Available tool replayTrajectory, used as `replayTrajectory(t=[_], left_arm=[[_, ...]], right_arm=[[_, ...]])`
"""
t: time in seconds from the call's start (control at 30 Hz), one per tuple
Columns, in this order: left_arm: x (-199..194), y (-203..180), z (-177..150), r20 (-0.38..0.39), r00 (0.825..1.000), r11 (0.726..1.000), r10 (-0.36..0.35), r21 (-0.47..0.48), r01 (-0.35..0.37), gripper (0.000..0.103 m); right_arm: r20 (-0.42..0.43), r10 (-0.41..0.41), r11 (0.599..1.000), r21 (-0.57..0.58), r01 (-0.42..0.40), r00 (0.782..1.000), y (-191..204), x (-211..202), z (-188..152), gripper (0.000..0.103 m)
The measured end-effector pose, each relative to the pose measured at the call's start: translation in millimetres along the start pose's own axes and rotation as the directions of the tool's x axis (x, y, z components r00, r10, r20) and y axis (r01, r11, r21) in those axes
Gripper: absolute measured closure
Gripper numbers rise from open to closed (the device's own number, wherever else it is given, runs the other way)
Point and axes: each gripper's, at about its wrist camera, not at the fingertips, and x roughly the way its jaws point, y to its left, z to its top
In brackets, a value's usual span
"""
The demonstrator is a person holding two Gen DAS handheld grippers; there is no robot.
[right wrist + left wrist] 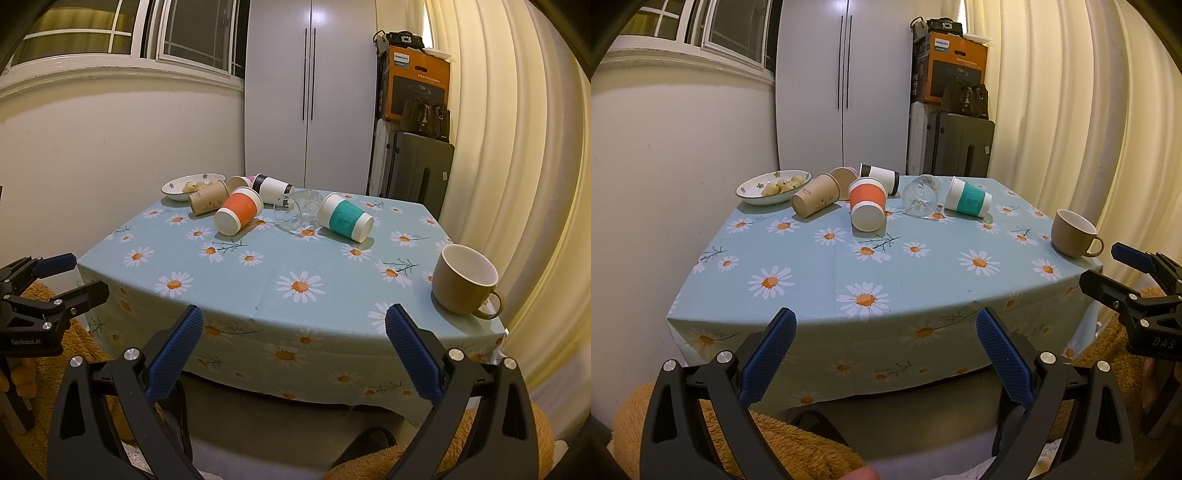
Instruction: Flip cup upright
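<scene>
- Both tools are held short of the daisy tablecloth (258,266): the left gripper (886,354) and the right gripper (294,350) are spread wide, with nothing between their blue pads.
- One brown mug (463,278) is seen standing upright at the cloth's near right corner.
- Toward the cloth's far edge, five cups lie tipped over: a kraft paper cup (815,195), an orange-sleeved cup (867,205), a black-banded cup (881,176), a clear glass (922,195) and a teal-sleeved cup (345,218).
- No tipped cup is touched yet; by this judgement, the flipping is barely begun.
</scene>
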Motion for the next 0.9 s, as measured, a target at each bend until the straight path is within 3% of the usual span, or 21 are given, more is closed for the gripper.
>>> replayTrajectory(t=[0.8,0.9], left_arm=[[3.2,1.9,1.2,-0.016,1.0,1.0,-0.007,-0.017,0.006,0.008],[-2.4,2.9,2.0,0.016,1.0,1.0,0.013,-0.022,-0.013,0.008]], right_arm=[[-0.013,-0.005,1.0,-0.017,0.005,1.0,3.0,4.0,-1.5,0.005],[-0.02,-0.006,1.0,-0.011,0.005,1.0,4.7,6.3,0.6,0.005]])
